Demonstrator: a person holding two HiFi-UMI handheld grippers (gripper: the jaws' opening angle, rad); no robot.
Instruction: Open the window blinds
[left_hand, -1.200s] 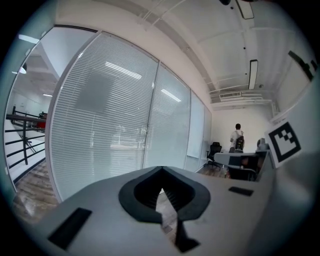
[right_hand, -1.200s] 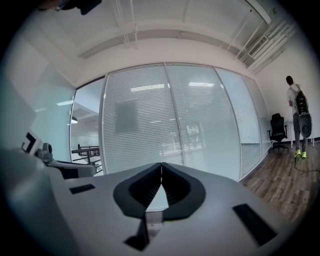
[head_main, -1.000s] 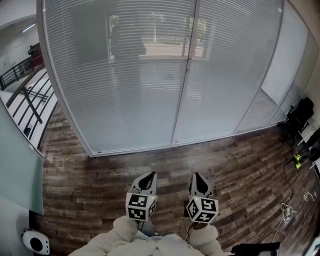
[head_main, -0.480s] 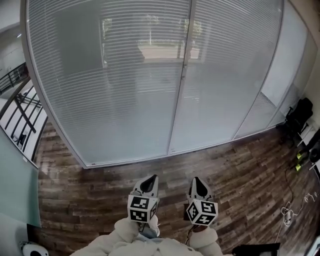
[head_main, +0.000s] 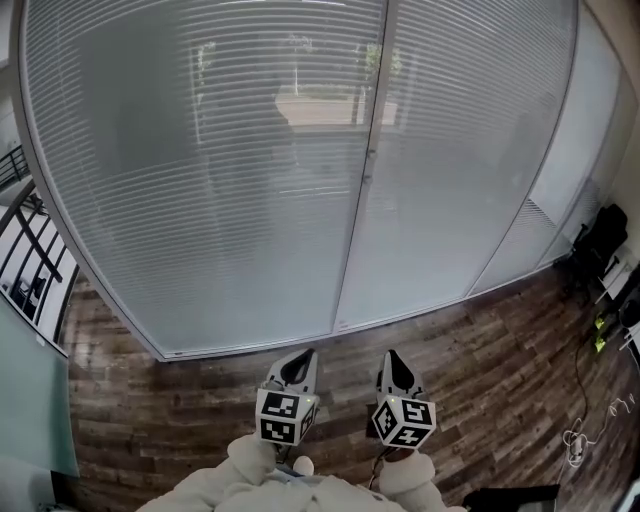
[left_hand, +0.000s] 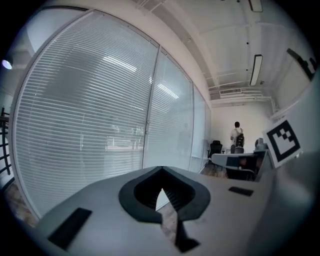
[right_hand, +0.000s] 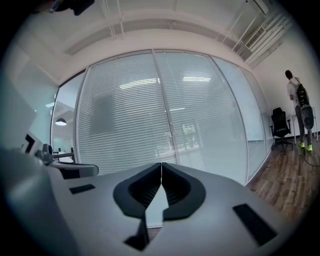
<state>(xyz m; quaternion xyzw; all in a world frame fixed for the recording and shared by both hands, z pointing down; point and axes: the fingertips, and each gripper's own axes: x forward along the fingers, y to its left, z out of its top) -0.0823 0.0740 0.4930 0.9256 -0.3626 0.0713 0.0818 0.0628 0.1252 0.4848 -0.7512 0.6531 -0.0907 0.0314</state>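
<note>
print: only the black-and-white square markers on the cubes, just patterns, no words I can read
blinds: pale grey horizontal slats, shut flat, covering a tall glass wall; a thin upright post splits them into two wide panels, and a brighter patch of daylight glows through near the top middle
where: dead ahead of both tongs, across a strip of dark wood floor
left tongs: tips pressed together, nothing between them
right tongs: same deal, tips meeting, empty
head view only: a black railing off to the left, pale sleeves at the bottom edge
left gripper view only: long ceiling light, and a person with a backpack standing far back in the room
right gripper view only: black chair by the wall, round lamp glowing on the left
</note>
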